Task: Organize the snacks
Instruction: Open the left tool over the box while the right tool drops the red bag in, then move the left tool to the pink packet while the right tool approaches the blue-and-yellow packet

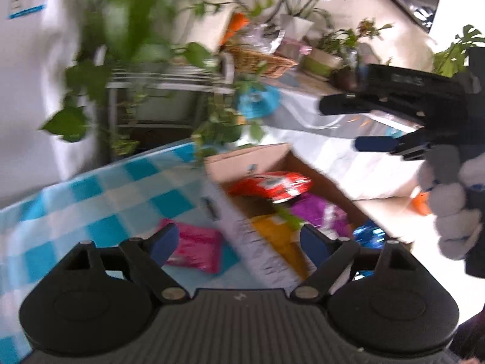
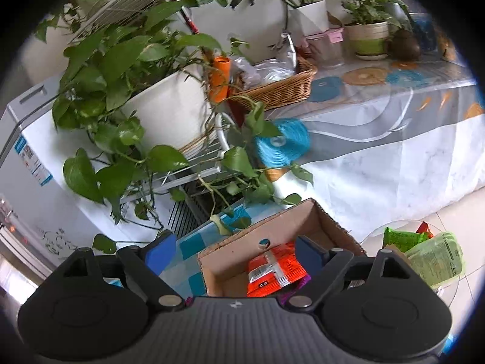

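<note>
Both empty: left gripper (image 1: 235, 241) gaping wide over box (image 1: 239, 236) edge, right gripper (image 2: 233, 250) likewise; risking tipping box, stranding pink packet (image 1: 197, 248) on tablecloth (image 1: 75, 206).

You're facing a white fridge (image 2: 27, 139); trailing plants (image 2: 121, 69) are hanging beside it, daylight brightening the pale floor (image 2: 454, 212).

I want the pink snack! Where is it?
In the left wrist view, the pink snack packet lies on the blue checked tablecloth, just left of the cardboard box, outside it.
</note>
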Tool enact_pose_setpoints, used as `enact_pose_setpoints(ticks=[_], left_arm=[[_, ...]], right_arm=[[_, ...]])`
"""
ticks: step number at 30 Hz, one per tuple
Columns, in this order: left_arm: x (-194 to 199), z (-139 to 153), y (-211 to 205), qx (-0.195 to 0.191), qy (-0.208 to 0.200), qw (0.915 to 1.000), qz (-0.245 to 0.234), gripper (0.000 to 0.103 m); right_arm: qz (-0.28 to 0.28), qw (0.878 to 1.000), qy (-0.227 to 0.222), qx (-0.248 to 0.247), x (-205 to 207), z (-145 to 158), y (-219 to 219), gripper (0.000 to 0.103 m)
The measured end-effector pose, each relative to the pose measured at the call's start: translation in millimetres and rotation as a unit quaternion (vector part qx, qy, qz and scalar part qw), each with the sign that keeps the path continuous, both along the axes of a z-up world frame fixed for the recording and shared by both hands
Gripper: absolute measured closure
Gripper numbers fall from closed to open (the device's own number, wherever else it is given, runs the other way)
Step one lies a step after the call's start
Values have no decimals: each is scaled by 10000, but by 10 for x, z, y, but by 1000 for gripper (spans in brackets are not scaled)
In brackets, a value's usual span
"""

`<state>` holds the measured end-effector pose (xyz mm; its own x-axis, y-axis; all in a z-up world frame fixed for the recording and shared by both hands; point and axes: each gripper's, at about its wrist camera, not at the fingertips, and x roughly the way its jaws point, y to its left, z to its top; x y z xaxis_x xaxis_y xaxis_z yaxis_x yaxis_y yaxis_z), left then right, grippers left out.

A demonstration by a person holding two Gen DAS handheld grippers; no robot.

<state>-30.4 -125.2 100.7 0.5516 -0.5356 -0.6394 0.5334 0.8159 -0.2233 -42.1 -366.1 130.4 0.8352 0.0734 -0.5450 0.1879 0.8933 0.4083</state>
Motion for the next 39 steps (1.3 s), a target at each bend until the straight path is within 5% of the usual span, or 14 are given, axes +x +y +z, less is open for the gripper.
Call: enact_pose_setpoints(ticks=[10,16,25,39], left_arm=[[385,-88,383,428,-34,9973,591,14],[567,-358,179,754,13,9949,677,14],[963,-786,-159,745,380,9899,1144,14],[979,-1103,-320,1570,498,9833,779,10]], right_arm=[[416,9990,67,-176,69,2,279,12],[599,9979,108,-223,96,3,379,12],[588,9981,20,-207,63,47,372,12],[573,9981,27,-217,60,44,355,12]])
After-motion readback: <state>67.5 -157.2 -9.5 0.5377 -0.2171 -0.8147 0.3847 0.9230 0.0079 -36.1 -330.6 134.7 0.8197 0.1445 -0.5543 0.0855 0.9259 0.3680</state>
